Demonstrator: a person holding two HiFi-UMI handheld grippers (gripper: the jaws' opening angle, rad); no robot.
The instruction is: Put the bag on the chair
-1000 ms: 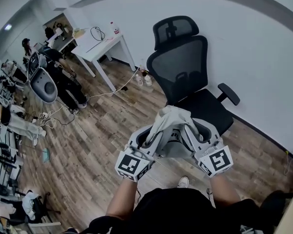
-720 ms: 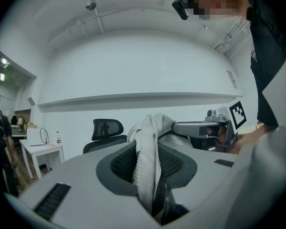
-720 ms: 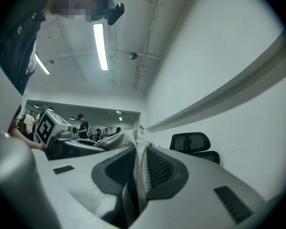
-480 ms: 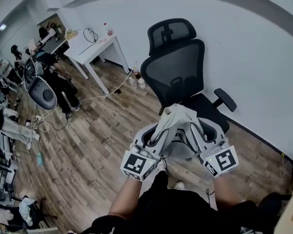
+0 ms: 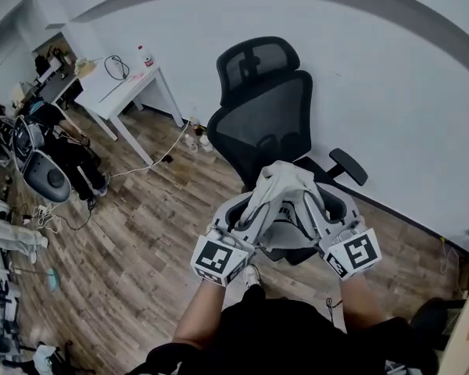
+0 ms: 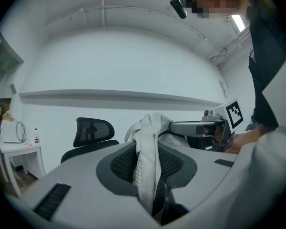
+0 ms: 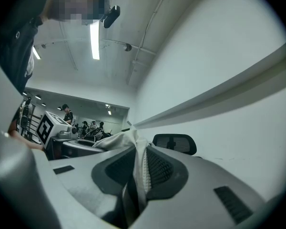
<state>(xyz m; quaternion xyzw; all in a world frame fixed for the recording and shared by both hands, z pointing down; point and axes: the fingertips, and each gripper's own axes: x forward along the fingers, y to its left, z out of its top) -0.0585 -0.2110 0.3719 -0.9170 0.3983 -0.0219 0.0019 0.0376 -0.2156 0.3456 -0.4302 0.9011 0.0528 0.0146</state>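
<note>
Holding the bag (image 5: 284,180) up by the chair (image 5: 262,119), not yet set down.
The left gripper (image 5: 254,209) and right gripper (image 5: 309,207) are each pinching its pale fabric; the next move is probably lowering it onto the seat, then releasing.

Pale matt cloth bag (image 5: 285,181), blk mesh chair (image 5: 258,127), wood-grain floor (image 5: 141,233)

Chair (image 5: 259,123) centre frame, backed to wall (image 5: 391,84). Bag (image 5: 284,180) lower centre, overlapping seat, between left gripper (image 5: 254,209) and right gripper (image 5: 311,208). Worktop (image 5: 113,84) upper left.
</note>
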